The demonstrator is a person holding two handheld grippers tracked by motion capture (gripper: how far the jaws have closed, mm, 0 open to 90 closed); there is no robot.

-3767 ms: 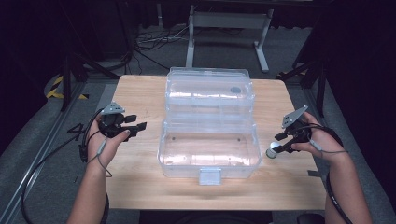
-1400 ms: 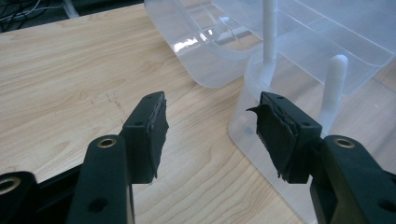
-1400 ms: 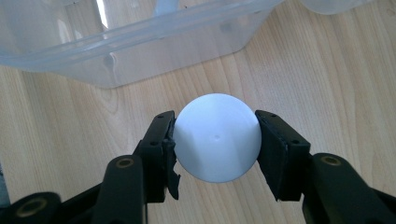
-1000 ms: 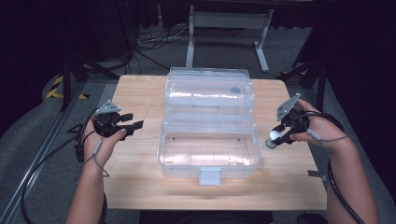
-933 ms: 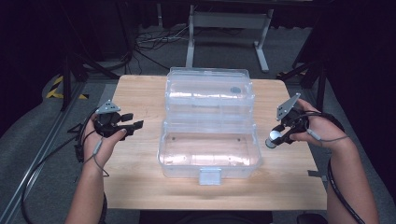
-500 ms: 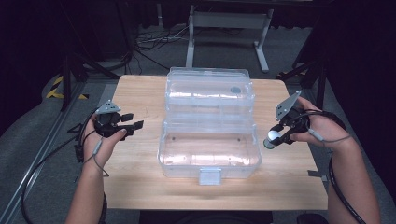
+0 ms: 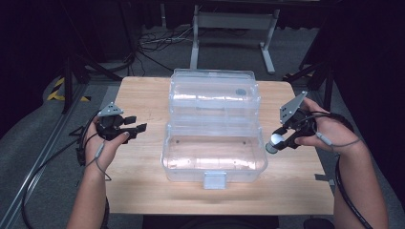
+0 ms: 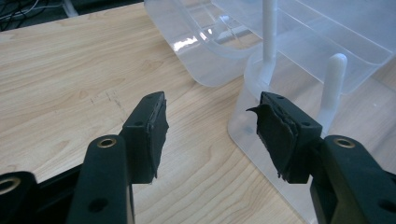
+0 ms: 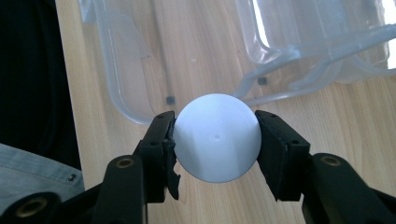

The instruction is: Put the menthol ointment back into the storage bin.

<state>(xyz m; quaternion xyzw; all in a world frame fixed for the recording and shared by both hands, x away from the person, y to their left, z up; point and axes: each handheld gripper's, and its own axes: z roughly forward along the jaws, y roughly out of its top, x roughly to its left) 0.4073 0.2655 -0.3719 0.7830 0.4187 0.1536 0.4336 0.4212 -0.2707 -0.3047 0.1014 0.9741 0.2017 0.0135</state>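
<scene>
A clear plastic box (image 7: 215,157) lies open in the middle of the wooden table (image 7: 143,95), its lid (image 7: 215,93) folded back behind it. My right gripper (image 7: 277,142) hovers just right of the box's right wall, shut on a white ball (image 7: 273,141). In the right gripper view the white ball (image 9: 217,137) sits pressed between both pads, with the box's rim (image 9: 121,88) beyond it. My left gripper (image 7: 137,129) is held left of the box, open with nothing between its jaws. In the left gripper view my left gripper (image 8: 210,128) points at the box's corner (image 8: 252,107).
The box has a small latch tab (image 7: 214,180) at its front edge. Cables (image 7: 153,45) and a metal stand (image 7: 229,24) lie on the floor beyond the table. Bare wood runs along the table's left side and front.
My right gripper has lifted the white ball a little and carried it slightly toward the box's right wall. The left gripper has stayed where it was.
</scene>
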